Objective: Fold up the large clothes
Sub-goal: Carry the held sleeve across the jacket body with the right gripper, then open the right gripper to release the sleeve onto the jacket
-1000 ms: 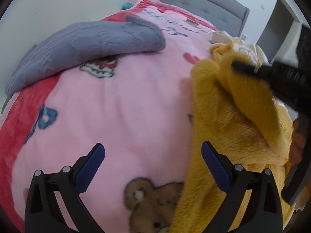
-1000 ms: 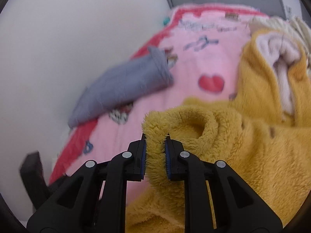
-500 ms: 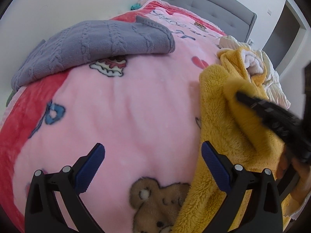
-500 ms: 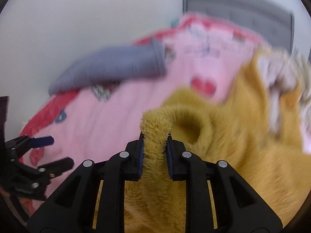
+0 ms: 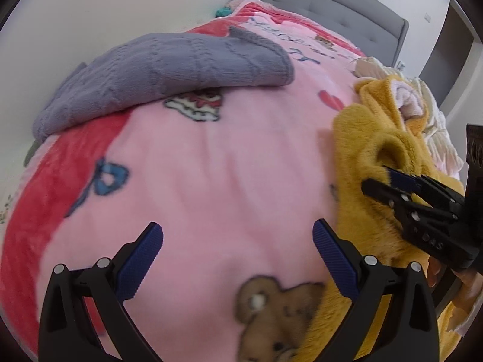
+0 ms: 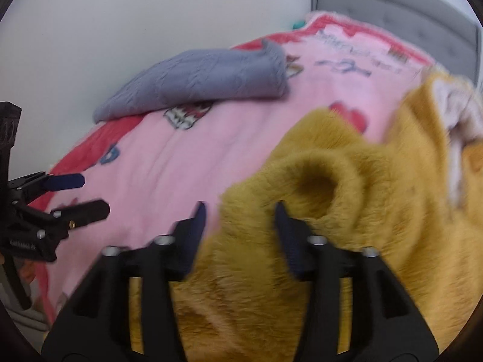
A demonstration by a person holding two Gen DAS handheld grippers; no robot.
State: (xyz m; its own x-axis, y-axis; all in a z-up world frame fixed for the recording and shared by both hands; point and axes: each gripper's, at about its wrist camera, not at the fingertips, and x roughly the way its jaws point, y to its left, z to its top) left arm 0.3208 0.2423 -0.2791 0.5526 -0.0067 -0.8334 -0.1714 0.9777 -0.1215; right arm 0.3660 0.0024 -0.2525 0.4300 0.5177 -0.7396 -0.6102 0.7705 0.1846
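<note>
A fluffy mustard-yellow garment lies bunched on the right side of the pink bed blanket; it also shows in the left wrist view. My right gripper is open, its jaws apart over a fold of the garment's left edge, with fabric between them but not pinched. It also shows in the left wrist view at the right. My left gripper is open and empty above the pink blanket, left of the garment. It appears at the left edge of the right wrist view.
A folded grey knitted sweater lies at the blanket's far left by the white wall. A grey padded headboard stands at the back. Cream-white clothes lie behind the yellow garment. A bear print marks the blanket's near edge.
My right gripper was shut on a raised fold of the yellow garment; it moved down and opened, and the fold now lies on the bed. My left gripper stayed open.
</note>
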